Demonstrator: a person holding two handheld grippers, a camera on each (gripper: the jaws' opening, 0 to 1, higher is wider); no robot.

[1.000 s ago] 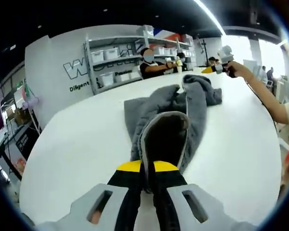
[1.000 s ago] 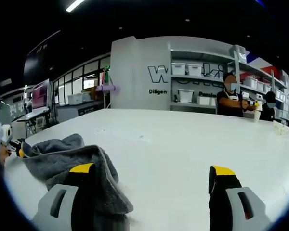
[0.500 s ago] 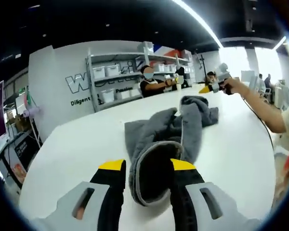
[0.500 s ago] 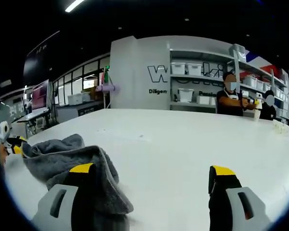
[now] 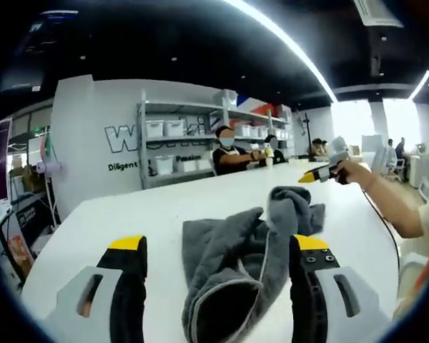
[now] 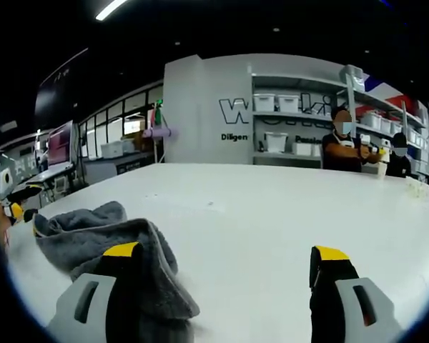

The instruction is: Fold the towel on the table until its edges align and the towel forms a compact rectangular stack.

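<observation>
The left gripper [image 5: 219, 250] has its fingers wide apart — the grey towel [image 5: 239, 261] lies rumpled on the table [image 5: 129, 214] between them. The right gripper [image 6: 225, 256] is spread too, towel touching its left finger [image 6: 123, 251].

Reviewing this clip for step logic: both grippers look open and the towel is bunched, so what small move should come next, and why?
Probably lower the left gripper and close on the towel's near piped edge. Its jaws stand wide open with the crumpled gray towel between them on the white table, nothing held, no fold formed.
</observation>
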